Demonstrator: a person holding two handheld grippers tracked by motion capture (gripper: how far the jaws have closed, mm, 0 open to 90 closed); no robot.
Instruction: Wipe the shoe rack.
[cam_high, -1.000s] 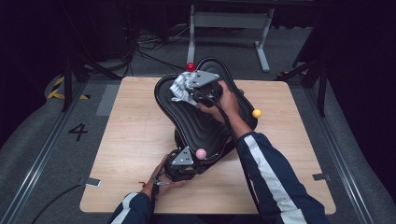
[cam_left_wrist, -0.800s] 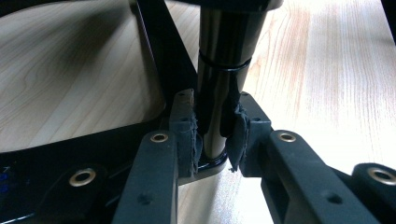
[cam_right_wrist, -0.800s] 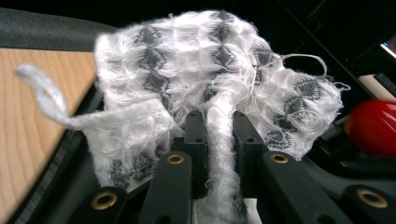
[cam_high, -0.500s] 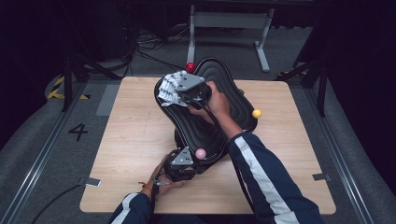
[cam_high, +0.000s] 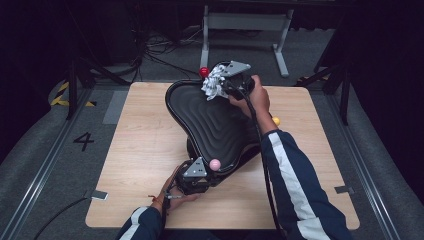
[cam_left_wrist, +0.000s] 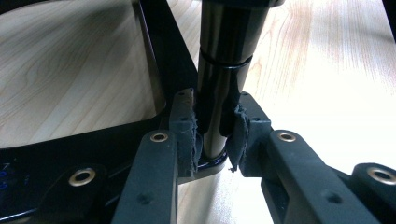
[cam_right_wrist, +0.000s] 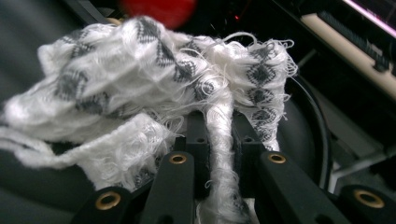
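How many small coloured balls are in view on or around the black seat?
3: a red ball at the far edge of the seat, a pink ball on its near end, and a yellow ball on the table, partly hidden. Others may be hidden.

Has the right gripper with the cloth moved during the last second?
Yes. The right gripper with its cloth went toward the table's far edge, nearer the red ball.
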